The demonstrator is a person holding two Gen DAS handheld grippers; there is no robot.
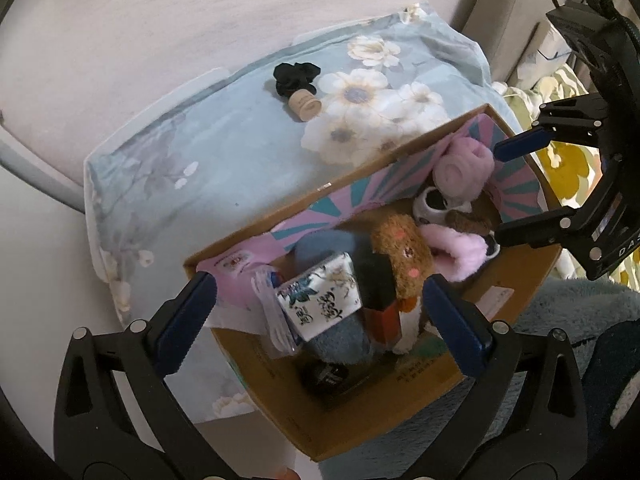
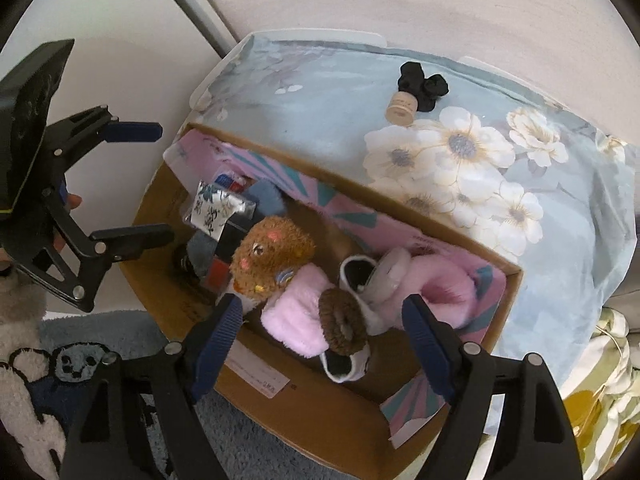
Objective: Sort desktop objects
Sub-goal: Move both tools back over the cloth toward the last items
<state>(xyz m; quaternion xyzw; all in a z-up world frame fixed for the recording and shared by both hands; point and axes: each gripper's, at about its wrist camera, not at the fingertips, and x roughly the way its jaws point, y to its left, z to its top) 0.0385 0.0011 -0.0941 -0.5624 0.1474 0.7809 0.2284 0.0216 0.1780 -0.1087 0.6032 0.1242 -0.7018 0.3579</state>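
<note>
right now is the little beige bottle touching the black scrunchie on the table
Touching. The right wrist view shows the beige bottle with its far end pressed against the black scrunchie, no cloth visible between them; the left wrist view agrees.

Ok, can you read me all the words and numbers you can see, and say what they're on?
"DAS", cut off by the picture's edge: on the body of the right hand-held gripper.
Brush-style characters on the tissue pack: I can't read them.
White label on the cardboard box: too blurred.
Print on the small beige bottle: too small.
</note>
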